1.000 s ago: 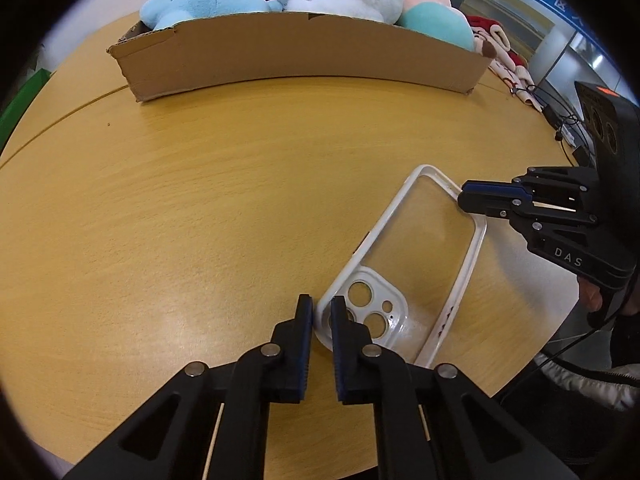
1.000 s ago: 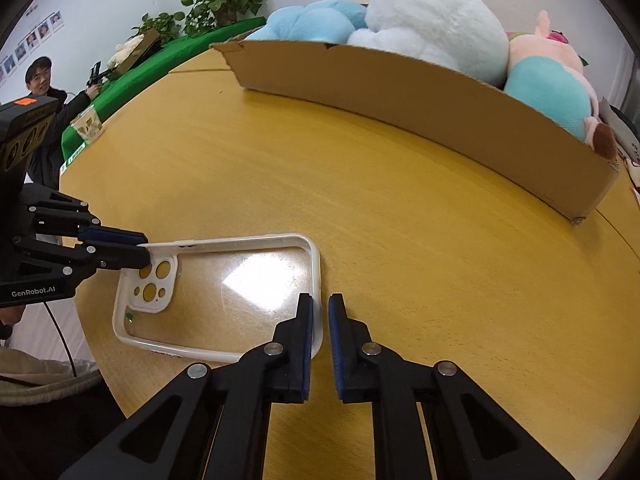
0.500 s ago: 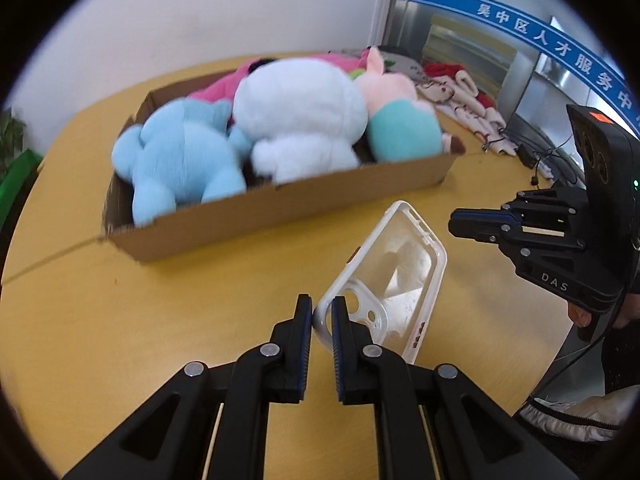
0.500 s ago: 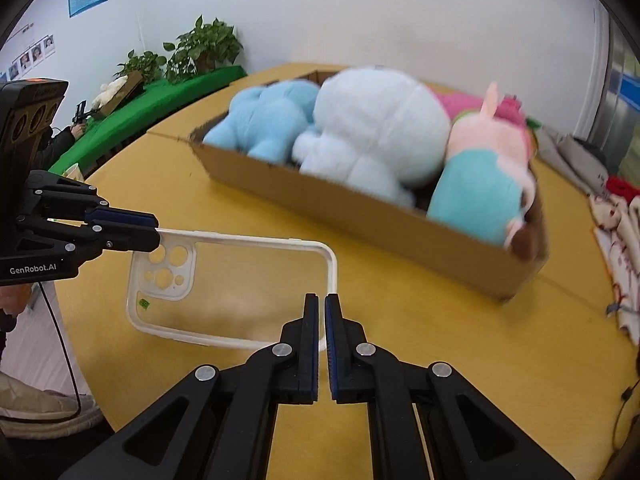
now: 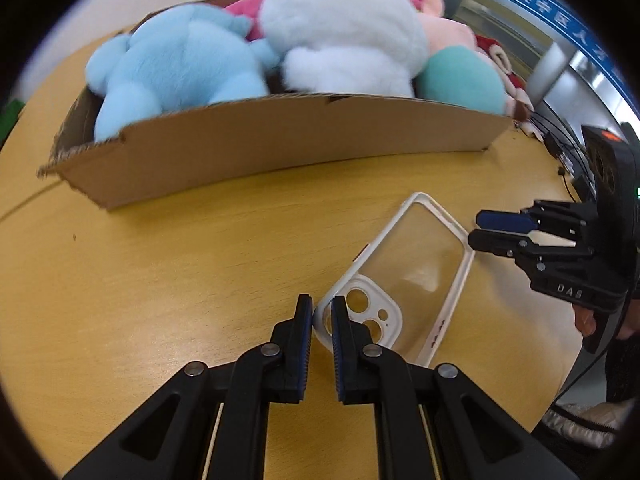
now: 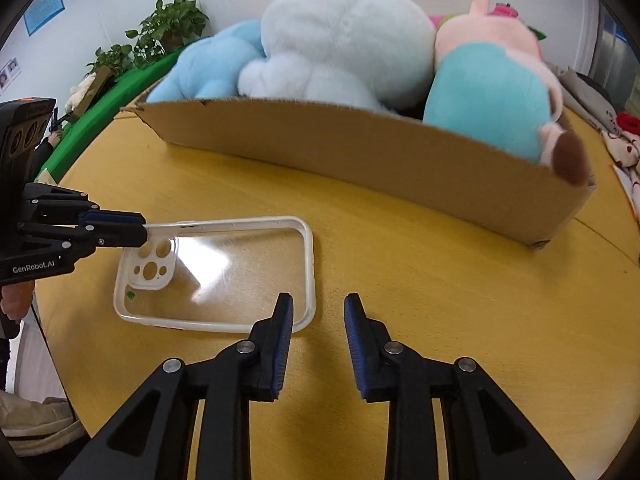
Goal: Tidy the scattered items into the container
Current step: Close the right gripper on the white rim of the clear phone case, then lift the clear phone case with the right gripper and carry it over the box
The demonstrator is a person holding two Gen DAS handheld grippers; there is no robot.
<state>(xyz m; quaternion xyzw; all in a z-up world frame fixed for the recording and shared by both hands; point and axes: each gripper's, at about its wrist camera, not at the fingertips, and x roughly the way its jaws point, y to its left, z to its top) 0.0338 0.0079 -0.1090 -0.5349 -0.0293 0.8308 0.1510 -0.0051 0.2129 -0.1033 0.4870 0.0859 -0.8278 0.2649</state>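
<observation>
A clear phone case (image 5: 416, 264) with a white rim hangs just over the wooden table (image 5: 160, 280), in front of the cardboard box (image 5: 280, 148). My left gripper (image 5: 321, 312) is shut on the rim at the case's camera-hole corner. In the right wrist view the case (image 6: 224, 272) lies left of centre, with the left gripper (image 6: 138, 229) clamped on its far-left corner. My right gripper (image 6: 318, 304) is opening; the case's near right corner sits between its fingers, and the pads do not press on it. The box (image 6: 360, 160) holds blue, white and pink-teal plush toys (image 6: 340, 40).
The round table's edge (image 5: 532, 380) runs close on the right, with cables and patterned cloth (image 5: 556, 144) beyond it. Potted plants (image 6: 168, 28) and a green bench stand at the back left. Bare tabletop (image 6: 460, 280) lies between the case and the box.
Both grippers lifted the case off the table and carried it toward the box, which now looms closer. The right gripper's jaws have parted and let go of the rim; the left keeps its grip.
</observation>
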